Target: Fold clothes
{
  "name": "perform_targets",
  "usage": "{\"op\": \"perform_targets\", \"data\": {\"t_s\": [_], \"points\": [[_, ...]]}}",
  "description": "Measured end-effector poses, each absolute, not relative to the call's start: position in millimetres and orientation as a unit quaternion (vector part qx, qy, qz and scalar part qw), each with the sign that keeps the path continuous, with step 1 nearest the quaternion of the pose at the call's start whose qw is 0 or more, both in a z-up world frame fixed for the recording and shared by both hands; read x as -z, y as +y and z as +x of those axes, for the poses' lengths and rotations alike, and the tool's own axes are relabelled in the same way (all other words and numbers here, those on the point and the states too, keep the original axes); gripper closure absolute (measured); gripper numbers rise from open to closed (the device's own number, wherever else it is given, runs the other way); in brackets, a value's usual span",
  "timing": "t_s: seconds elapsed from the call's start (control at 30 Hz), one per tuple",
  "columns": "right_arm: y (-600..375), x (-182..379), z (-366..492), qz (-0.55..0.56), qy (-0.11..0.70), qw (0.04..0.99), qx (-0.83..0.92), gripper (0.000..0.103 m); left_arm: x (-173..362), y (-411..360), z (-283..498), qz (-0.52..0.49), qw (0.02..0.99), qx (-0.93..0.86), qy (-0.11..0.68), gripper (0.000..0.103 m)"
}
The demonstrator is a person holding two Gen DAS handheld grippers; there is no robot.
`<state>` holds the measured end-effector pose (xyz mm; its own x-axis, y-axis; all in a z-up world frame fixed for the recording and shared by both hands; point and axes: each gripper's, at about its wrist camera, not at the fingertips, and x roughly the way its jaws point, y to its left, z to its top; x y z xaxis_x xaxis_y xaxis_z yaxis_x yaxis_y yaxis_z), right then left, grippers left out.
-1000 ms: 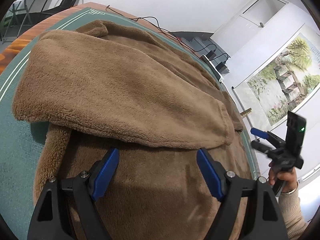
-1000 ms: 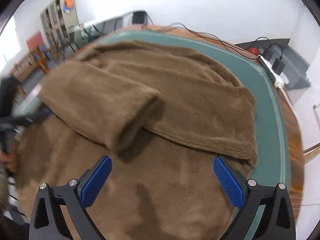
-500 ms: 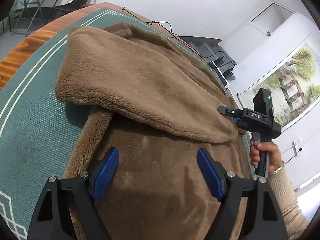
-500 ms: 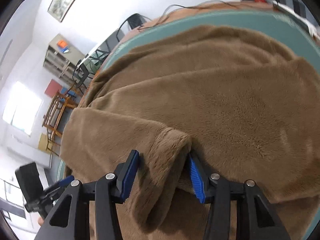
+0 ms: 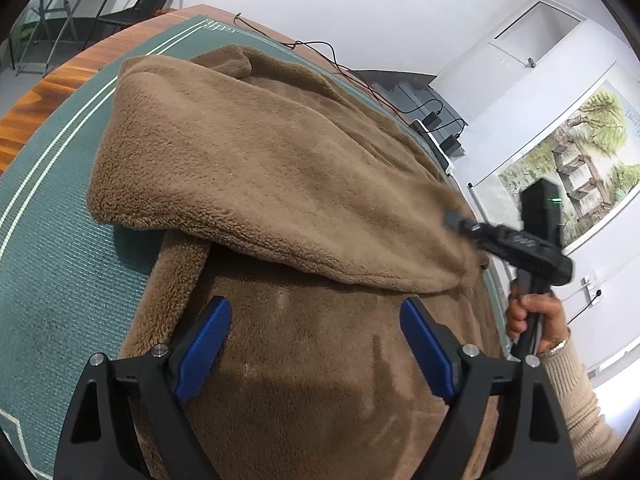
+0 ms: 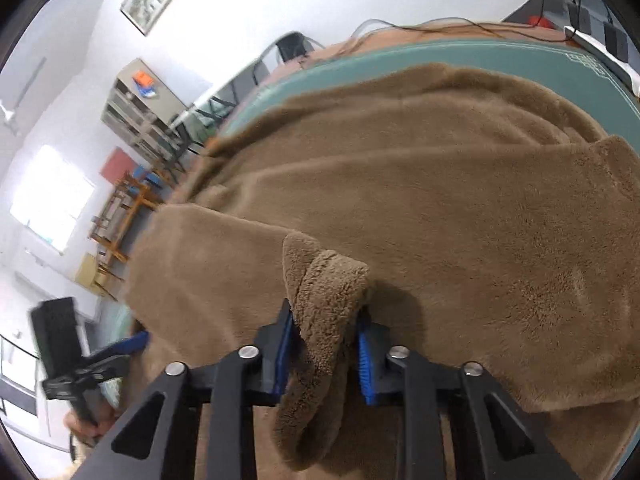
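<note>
1. Our right claw (image 6: 325, 354) is closing on the cuff (image 6: 320, 320) of the fleece (image 6: 440, 208); the blue pads already squeeze the thick pile between them, so we count it as gripped
2. We judge the cuff was picked because it is the free end of the sleeve (image 5: 260, 176), and a hold there lets us carry the whole sleeve where the fold needs it
3. Our left claw (image 5: 316, 344) hovers over the body of the fleece with its jaws spreading wider and nothing between them; it looks placed to pin or take the lower cloth while the right works
4. The fleece lies spread on the green mat (image 5: 60, 248) of the desk (image 5: 44, 92), the sleeve folded across its body, which keeps the bulk flat and inside the mat
5. In the left view the right claw's tips sink into the pile, so the pinch itself is hidden there
6. The near hem is cut off by both frames, and the second sleeve cannot be picked out
7. Only a hand (image 5: 536, 316) and a knit cuff of the person show
</note>
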<state>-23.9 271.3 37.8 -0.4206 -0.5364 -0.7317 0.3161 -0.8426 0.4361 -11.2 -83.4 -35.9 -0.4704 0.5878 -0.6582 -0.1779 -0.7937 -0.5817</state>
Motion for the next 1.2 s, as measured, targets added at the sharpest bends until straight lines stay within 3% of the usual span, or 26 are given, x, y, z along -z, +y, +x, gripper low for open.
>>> {"op": "perform_targets", "data": {"t_s": [0.33,0.53,0.7,0.87,1.07,1.2], "points": [[251,-198,-7,0.319,-0.066,0.297,0.897,0.083,13,-74,-41,-0.466,0.211,-0.835,-0.203,0.014],[232,-257,0,0.274,-0.014,0.295,0.915,0.084,6,-66,-66,-0.466,0.203,-0.838,-0.195,0.014],[266,-264,2,0.263,-0.024,0.245,0.933,0.084,11,-81,-89,-0.464,0.154,-0.845,-0.218,0.014],[320,-194,-18,0.334,-0.055,0.168,0.926,0.084,15,-97,-99,-0.451,0.13,-0.843,-0.263,0.014],[368,-82,-29,0.421,-0.075,0.118,0.896,0.084,22,-77,-90,-0.466,0.133,-0.853,-0.194,0.014],[385,-41,-35,0.448,-0.091,0.115,0.882,0.083,27,-83,-86,-0.472,0.133,-0.856,-0.165,0.014]]}}
